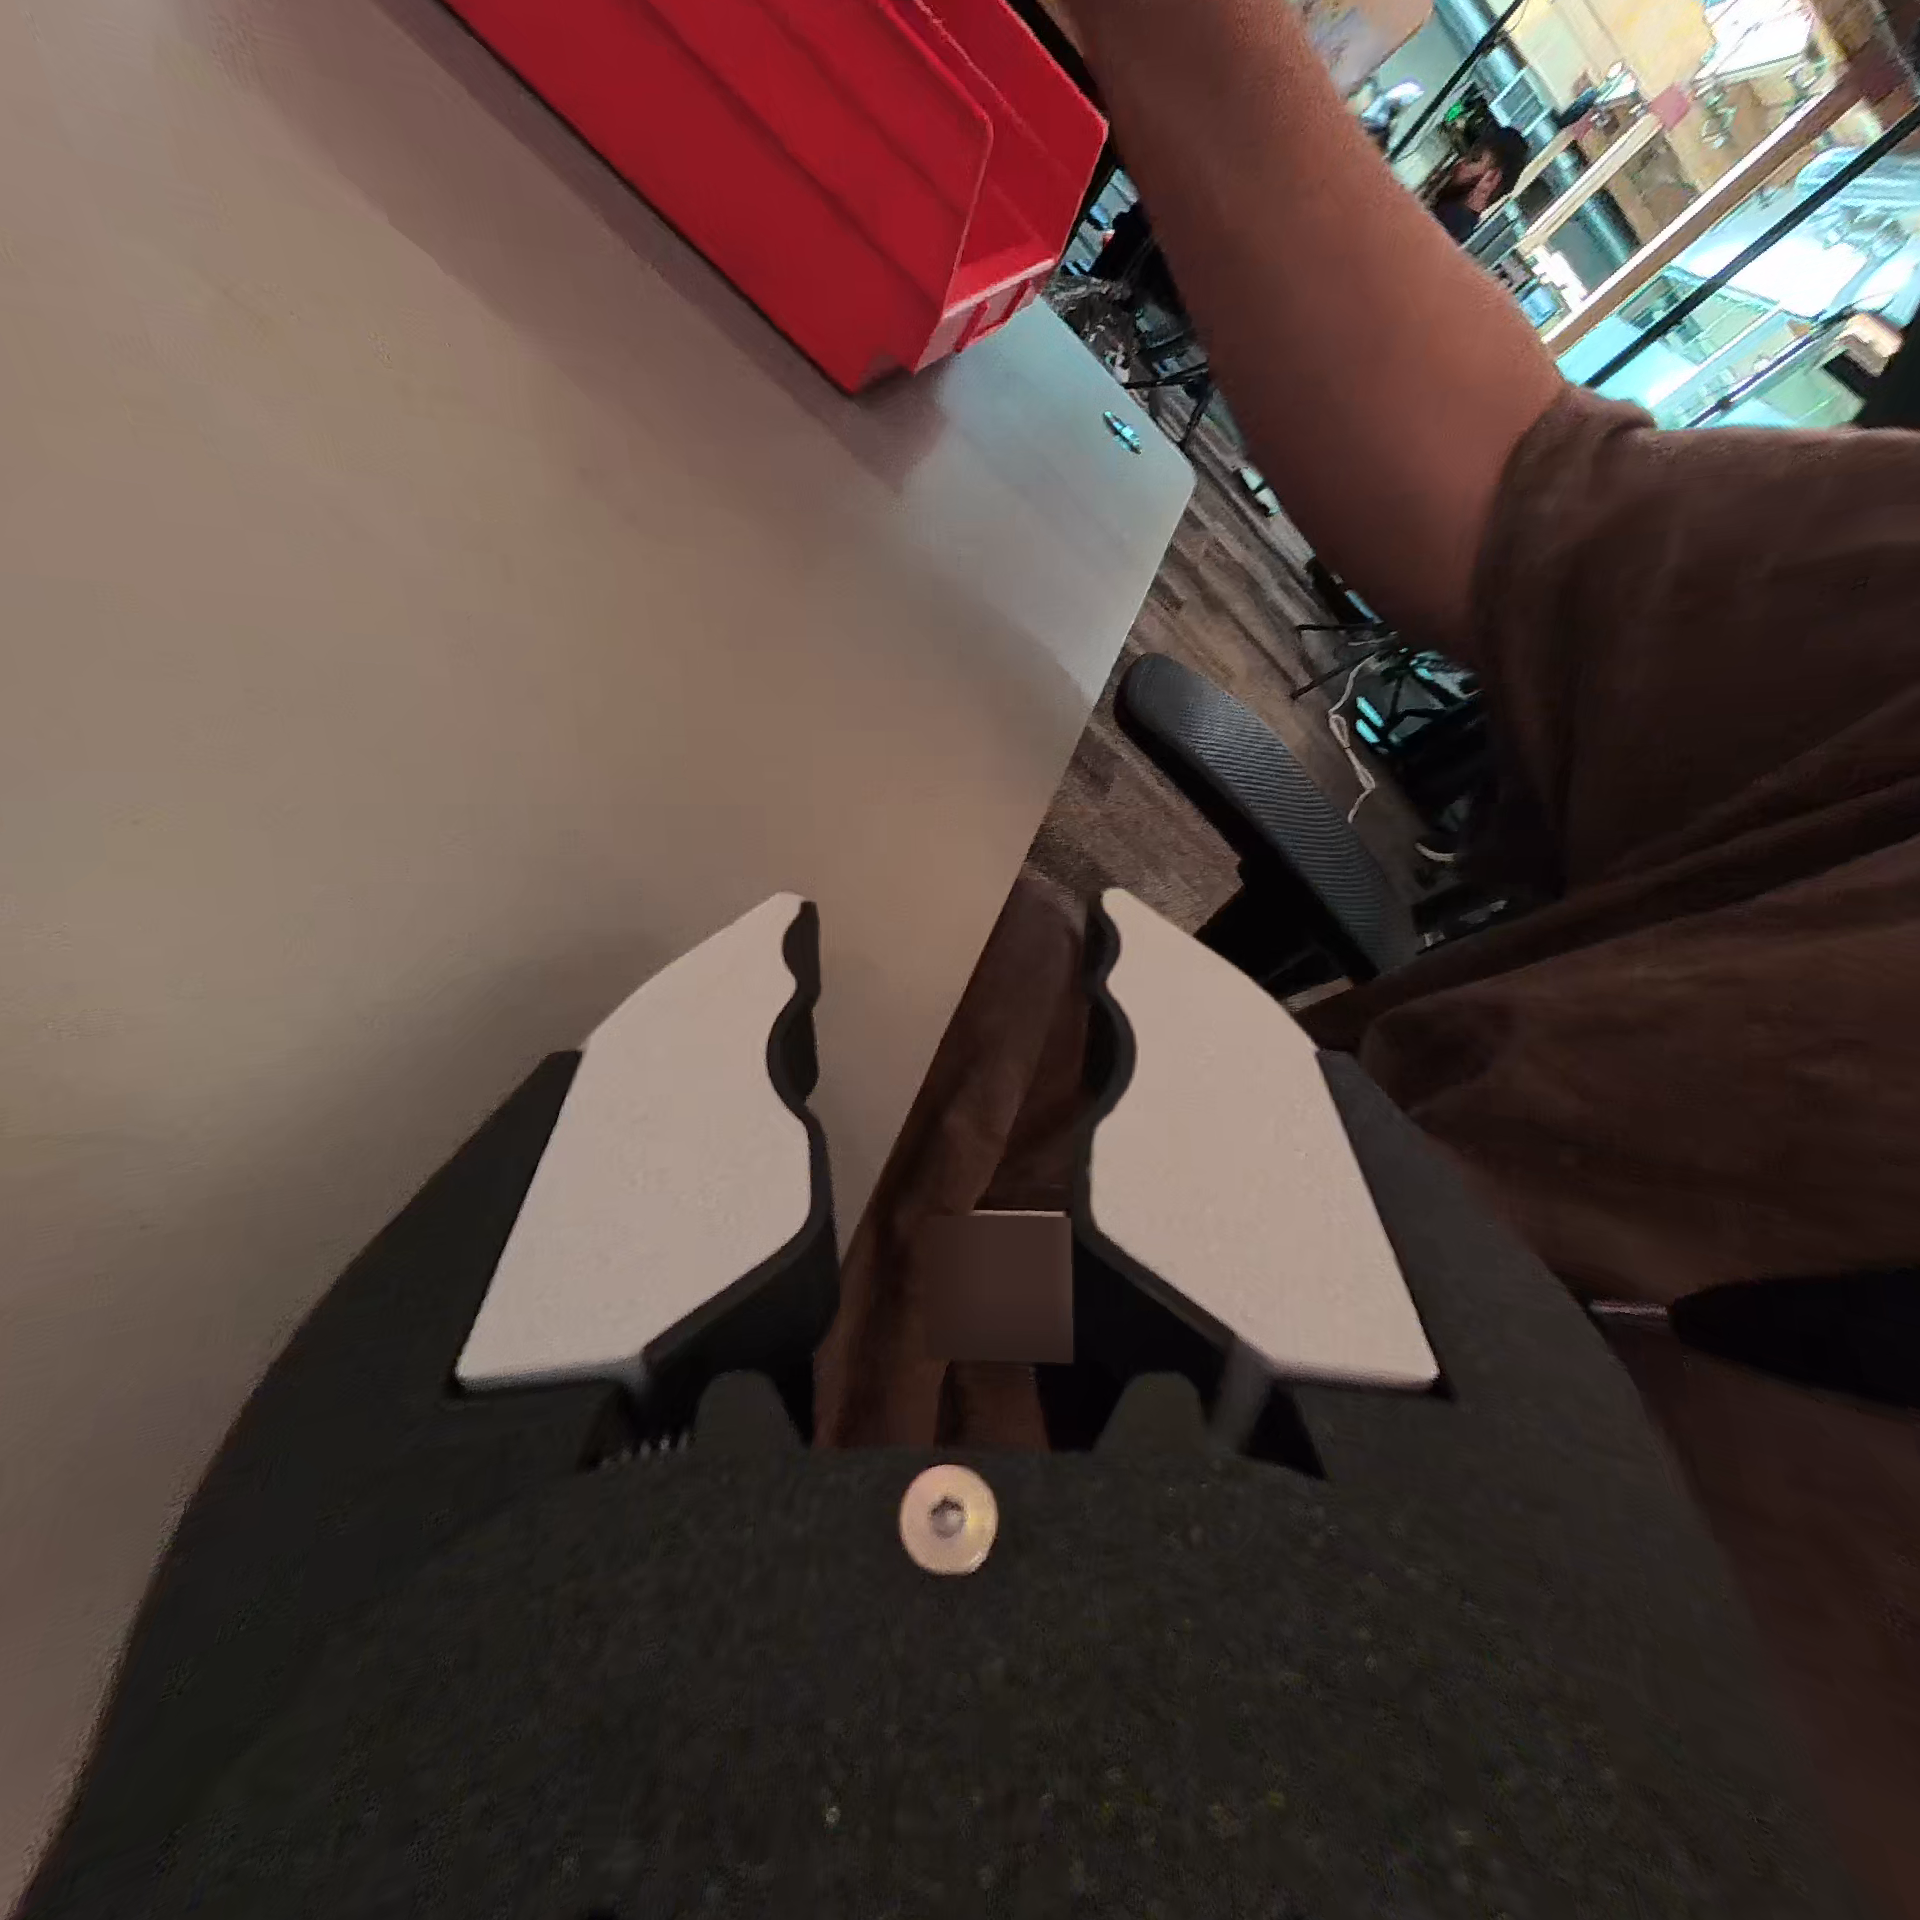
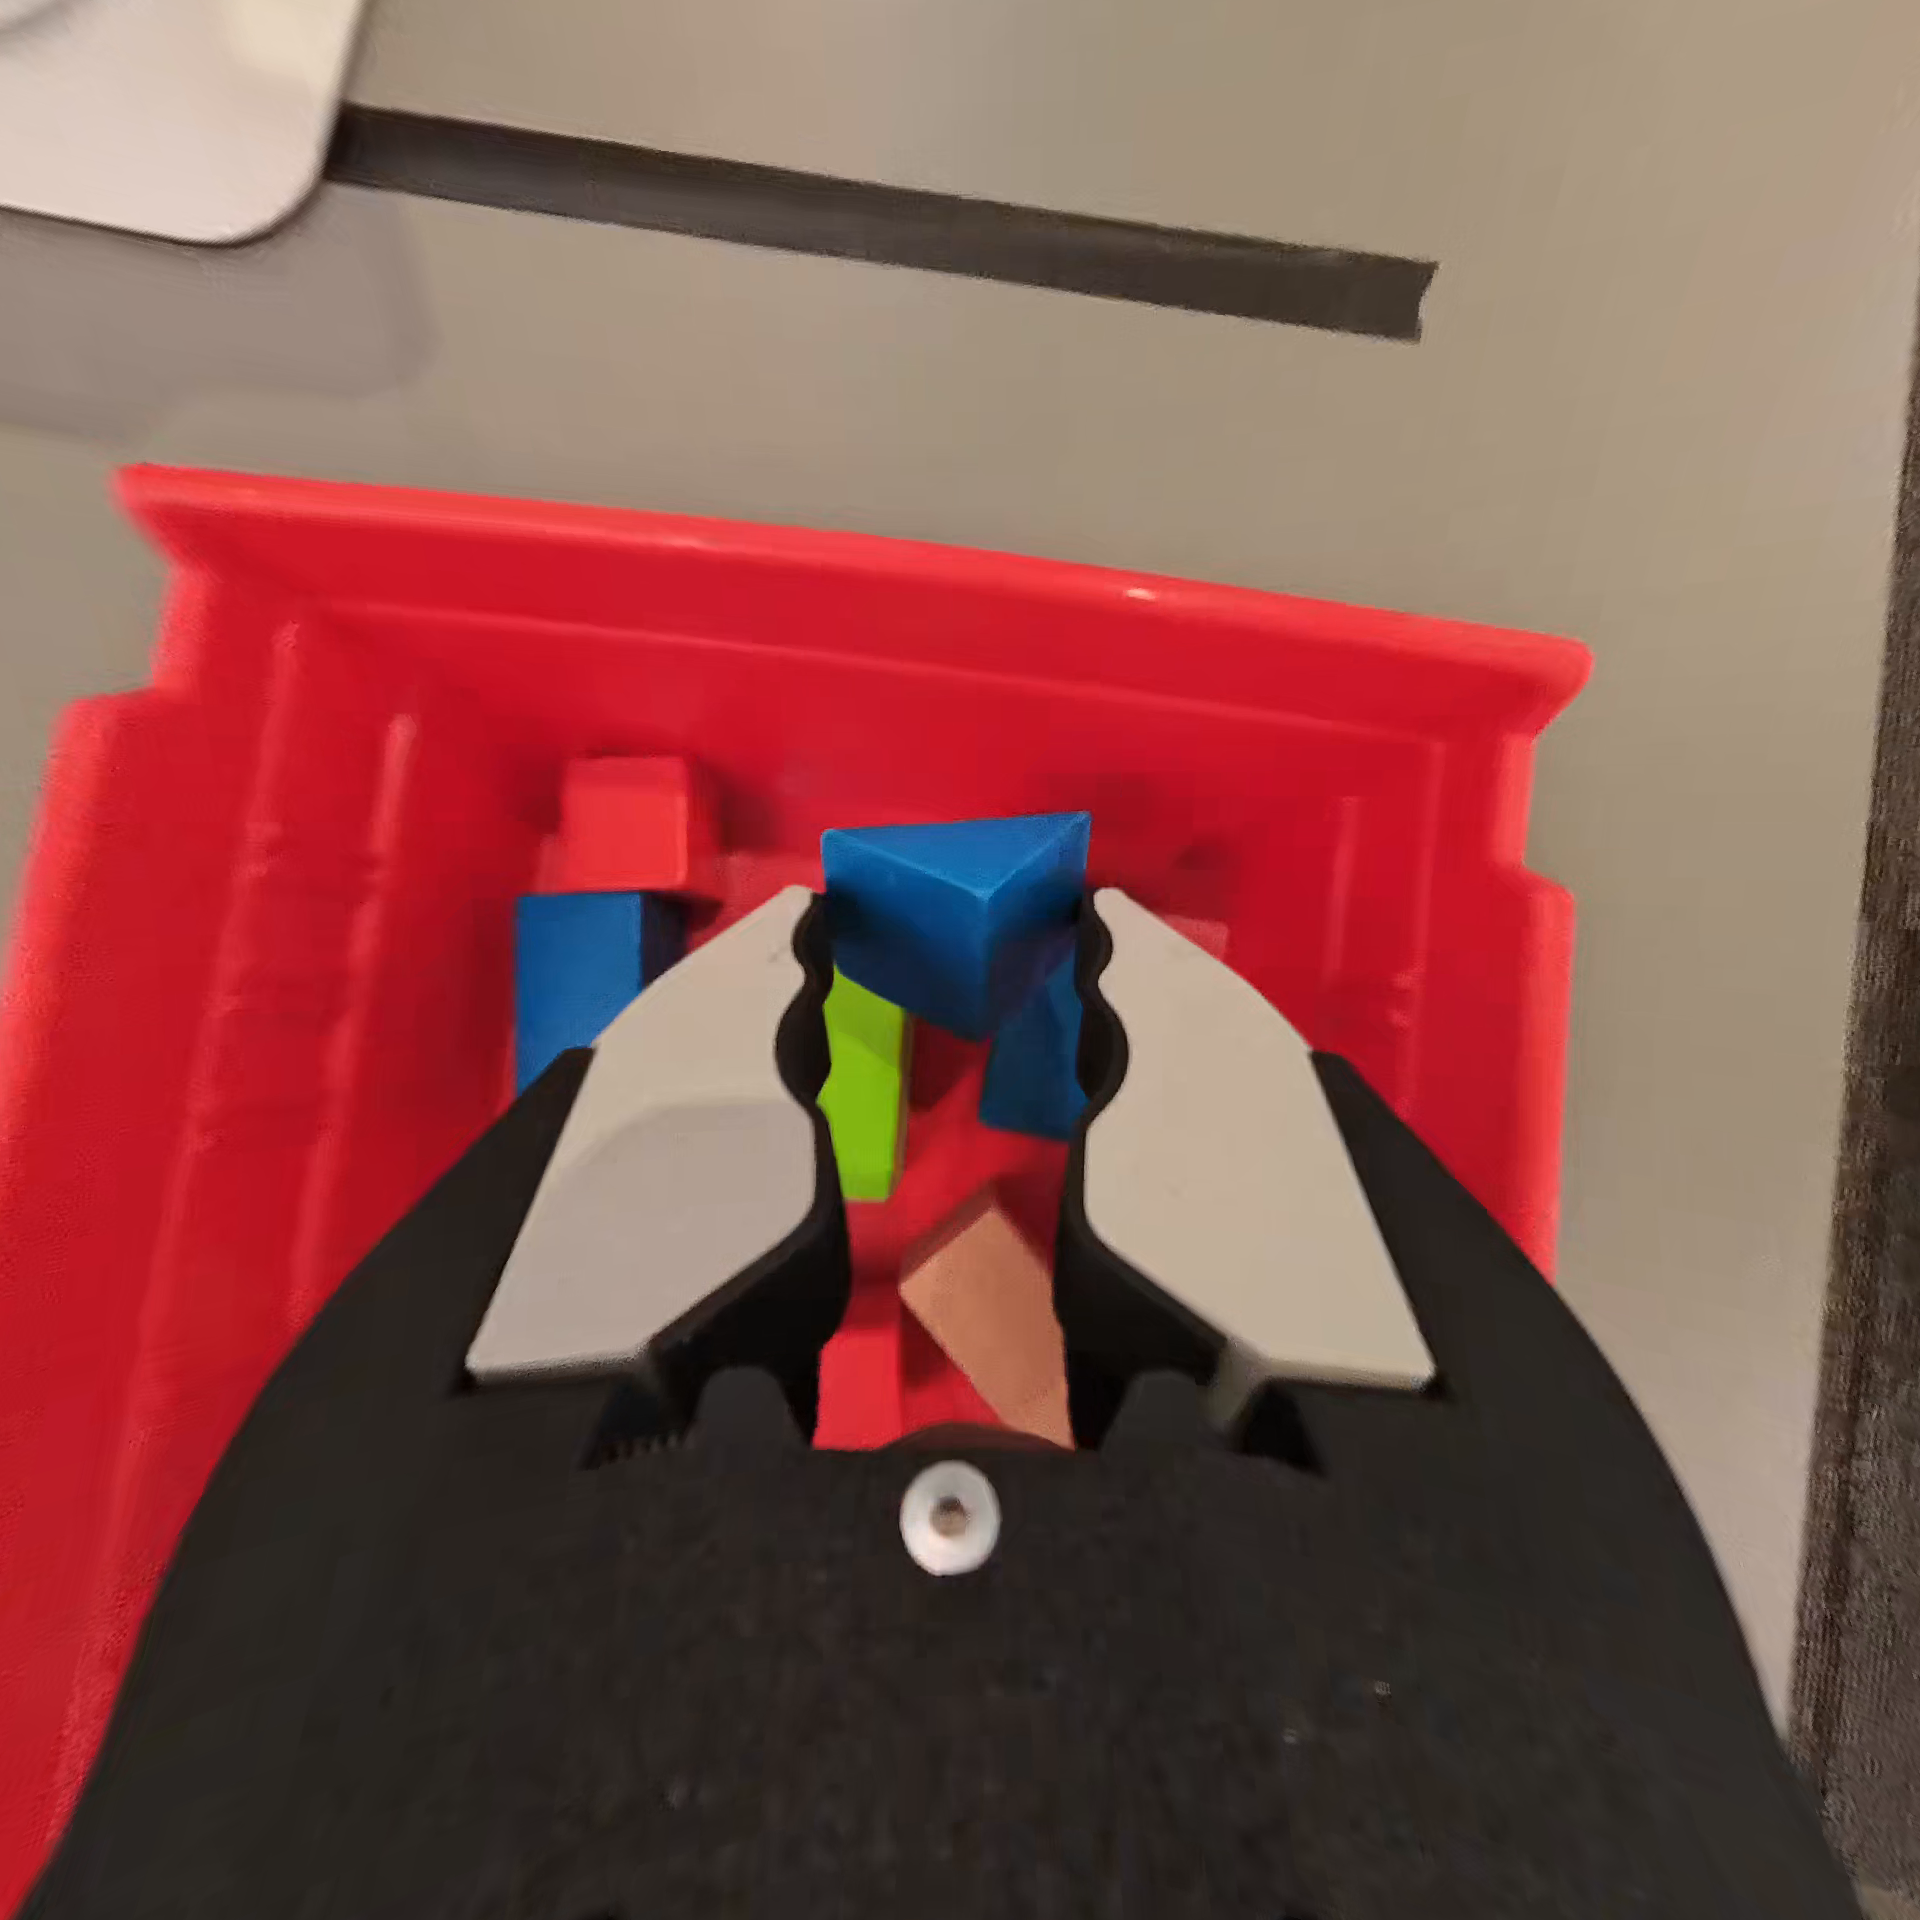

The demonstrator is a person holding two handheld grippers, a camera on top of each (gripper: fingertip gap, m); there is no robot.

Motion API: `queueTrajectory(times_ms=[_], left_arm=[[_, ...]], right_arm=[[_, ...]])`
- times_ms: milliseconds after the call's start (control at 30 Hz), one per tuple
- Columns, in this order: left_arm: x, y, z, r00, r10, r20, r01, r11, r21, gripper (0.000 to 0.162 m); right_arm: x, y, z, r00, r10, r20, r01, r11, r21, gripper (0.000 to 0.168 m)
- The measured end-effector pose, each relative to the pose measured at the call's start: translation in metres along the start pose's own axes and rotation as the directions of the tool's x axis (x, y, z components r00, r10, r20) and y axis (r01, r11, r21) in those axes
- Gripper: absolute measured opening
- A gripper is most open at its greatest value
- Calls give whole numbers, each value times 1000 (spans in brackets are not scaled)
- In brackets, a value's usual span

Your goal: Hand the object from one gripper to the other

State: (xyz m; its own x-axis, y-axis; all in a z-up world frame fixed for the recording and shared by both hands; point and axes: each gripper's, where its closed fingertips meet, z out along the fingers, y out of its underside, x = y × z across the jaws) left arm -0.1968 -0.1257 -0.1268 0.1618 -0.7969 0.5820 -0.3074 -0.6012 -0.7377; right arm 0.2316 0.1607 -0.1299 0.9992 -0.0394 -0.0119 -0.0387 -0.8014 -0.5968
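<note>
Blue triangular block [image 2: 951,920] is sitting pinched between the tips of the right gripper [image 2: 951,914], above a red bin [image 2: 727,582] holding other blocks. Left gripper [image 1: 951,925] is hanging parted and empty over the table edge [image 1: 416,623].

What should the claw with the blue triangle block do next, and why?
Probably lift the blue triangle block straight up out of the red bin. The right gripper has its jaws around the block, seemingly pinching it above the other blocks. The left gripper is open and empty by the table edge, so the block must reach it.
</note>
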Motion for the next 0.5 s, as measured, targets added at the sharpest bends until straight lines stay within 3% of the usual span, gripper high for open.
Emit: queueTrajectory(times_ms=[200,400,500], left_arm=[[-1,-2,-5,997,-60,-40,60,998,14,49],[-3,-4,-9,996,-73,-47,74,997,14,49],[-1,-4,-8,996,-75,-55,76,997,9,49]], right_arm=[[5,10,44,998,19,-56,-28,983,-181,45],[13,33,54,998,-14,-68,-14,920,-391,43],[13,34,54,998,7,-56,-29,918,-395,43]])
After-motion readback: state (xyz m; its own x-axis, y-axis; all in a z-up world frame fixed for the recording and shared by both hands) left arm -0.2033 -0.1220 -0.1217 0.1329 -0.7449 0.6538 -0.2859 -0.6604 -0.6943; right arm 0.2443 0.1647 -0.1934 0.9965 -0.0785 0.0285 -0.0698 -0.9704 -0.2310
